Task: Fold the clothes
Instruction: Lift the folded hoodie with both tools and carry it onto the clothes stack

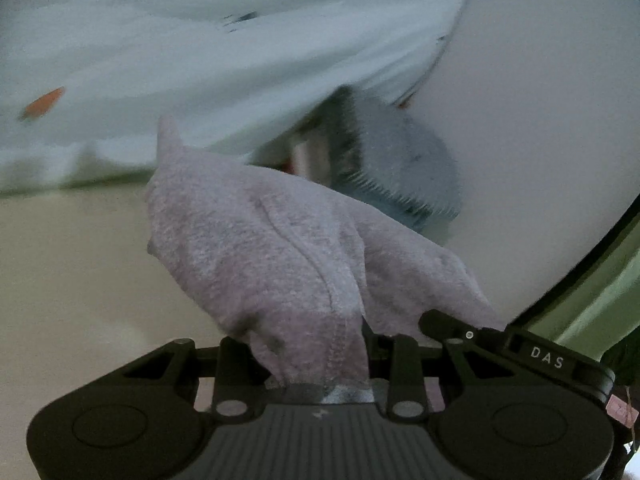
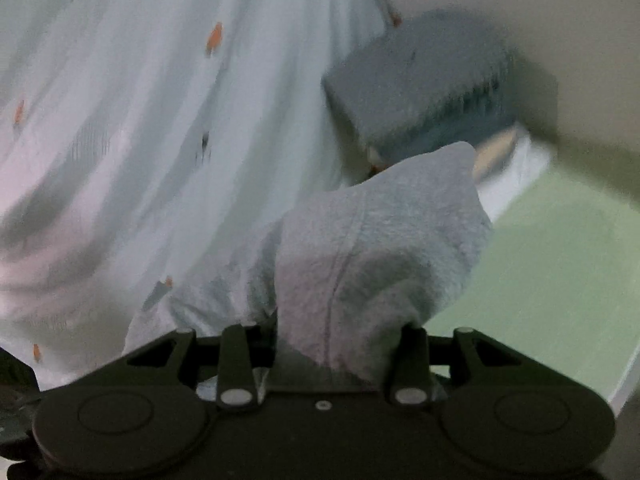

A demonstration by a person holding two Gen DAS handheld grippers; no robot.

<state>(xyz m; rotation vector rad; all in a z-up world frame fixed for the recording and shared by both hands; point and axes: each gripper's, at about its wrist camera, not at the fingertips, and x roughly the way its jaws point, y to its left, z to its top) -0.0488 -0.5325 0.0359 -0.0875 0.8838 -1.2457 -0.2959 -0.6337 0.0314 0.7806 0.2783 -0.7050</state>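
My left gripper (image 1: 316, 376) clamped on grey cloth (image 1: 280, 248); my right gripper (image 2: 328, 360) clamped likewise | patterned sheet (image 2: 140, 120) behind

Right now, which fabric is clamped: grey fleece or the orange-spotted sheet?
The grey fleece: both the left gripper and right gripper pinch it. The sheet hangs behind.

Dim, soft indoor light with a greenish cast in both fisheye views. Motion blur smears the patterned sheet (image 1: 180, 60) and blue brush (image 2: 424, 84). Dark vignetted corners; edges curve.
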